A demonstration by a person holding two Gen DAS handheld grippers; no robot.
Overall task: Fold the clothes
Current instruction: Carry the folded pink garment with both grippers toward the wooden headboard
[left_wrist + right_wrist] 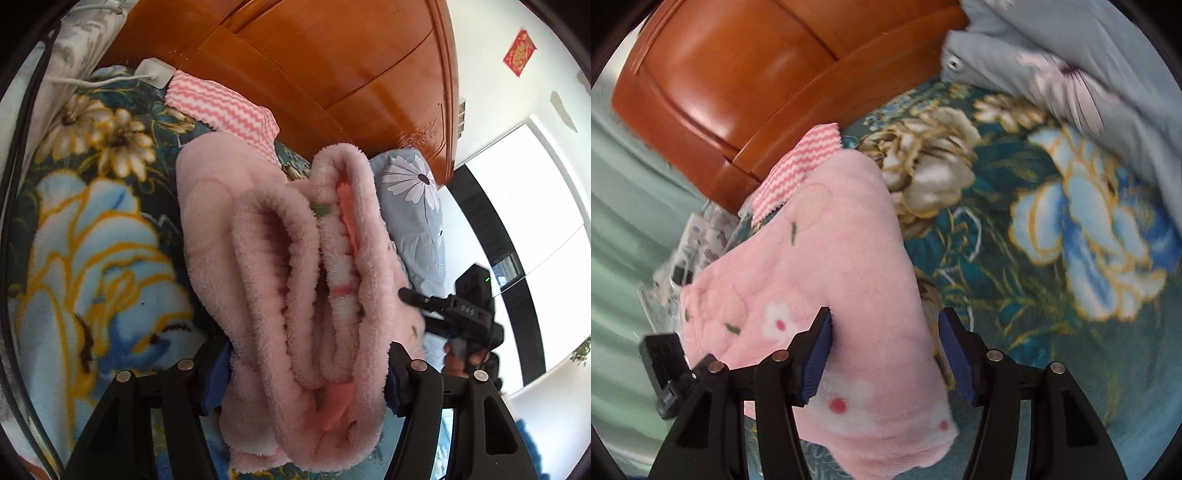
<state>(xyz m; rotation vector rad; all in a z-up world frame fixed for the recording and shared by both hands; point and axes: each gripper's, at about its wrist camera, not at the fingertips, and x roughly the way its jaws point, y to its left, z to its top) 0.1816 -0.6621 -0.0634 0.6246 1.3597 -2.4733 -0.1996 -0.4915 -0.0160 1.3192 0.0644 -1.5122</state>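
Observation:
A pink fleece garment point(295, 258) with small flower prints lies folded into a thick bundle on the floral bedspread point(92, 221). My left gripper point(304, 376) straddles its near end; the fluffy layers fill the gap and brush both blue pads without looking squeezed. In the right wrist view the same garment point(827, 258) lies flat. My right gripper point(884, 347) stands over its edge: the left pad touches the fleece, and the right pad is clear of it over the bedspread point(1034, 258). The right gripper point(406, 295) also shows beyond the bundle in the left wrist view.
A pink-and-white zigzag cloth point(221, 107) lies behind the garment, against the wooden headboard point(314, 55). A pale blue quilt with a daisy print point(417, 192) sits to the right. A white charger with its cable point(153, 72) rests by the headboard. A hand point(458, 354) holds the right gripper.

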